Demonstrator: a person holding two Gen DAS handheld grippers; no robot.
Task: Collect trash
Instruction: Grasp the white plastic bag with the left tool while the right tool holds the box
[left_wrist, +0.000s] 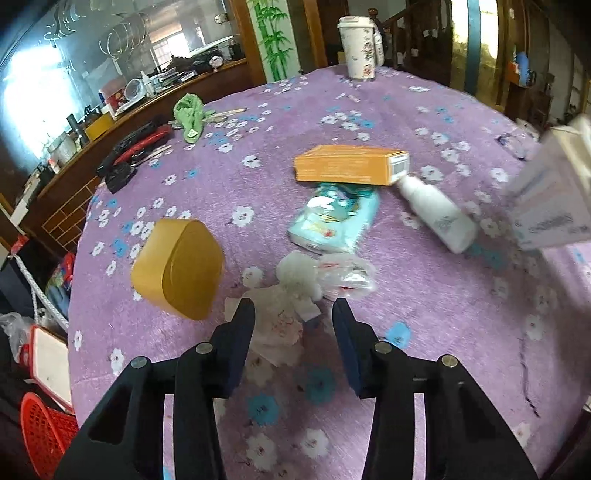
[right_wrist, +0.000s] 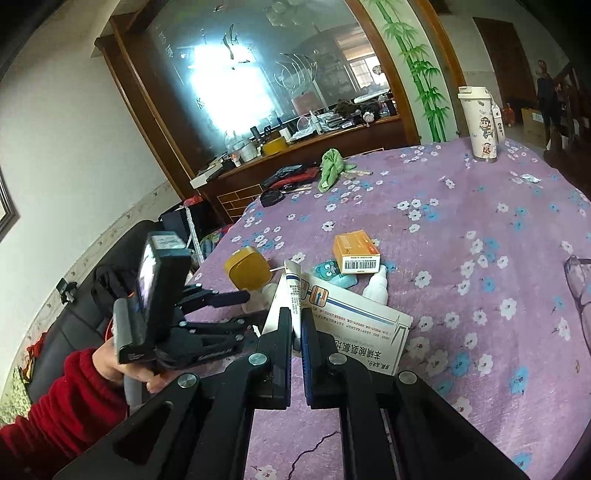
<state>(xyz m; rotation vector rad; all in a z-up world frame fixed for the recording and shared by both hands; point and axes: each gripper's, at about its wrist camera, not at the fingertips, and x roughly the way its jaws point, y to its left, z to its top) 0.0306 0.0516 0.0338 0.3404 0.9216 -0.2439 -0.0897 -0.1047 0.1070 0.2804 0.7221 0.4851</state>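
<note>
Broadly, a purple flowered tablecloth (left_wrist: 424, 122) fills both views. At the right edge of the left wrist view hangs a white medicine box (right_wrist: 354, 325), pinched flat between the closed jaws of the right gripper (right_wrist: 295, 328) at lower centre of its own view. Centre frame lie an orange box (left_wrist: 351, 164), a white bottle (left_wrist: 439, 218) and a teal packet (left_wrist: 332, 218). Lower down, the left gripper (left_wrist: 293, 314) stands part open, its jaws either side of crumpled tissue (left_wrist: 280, 325), not pressing it.
</note>
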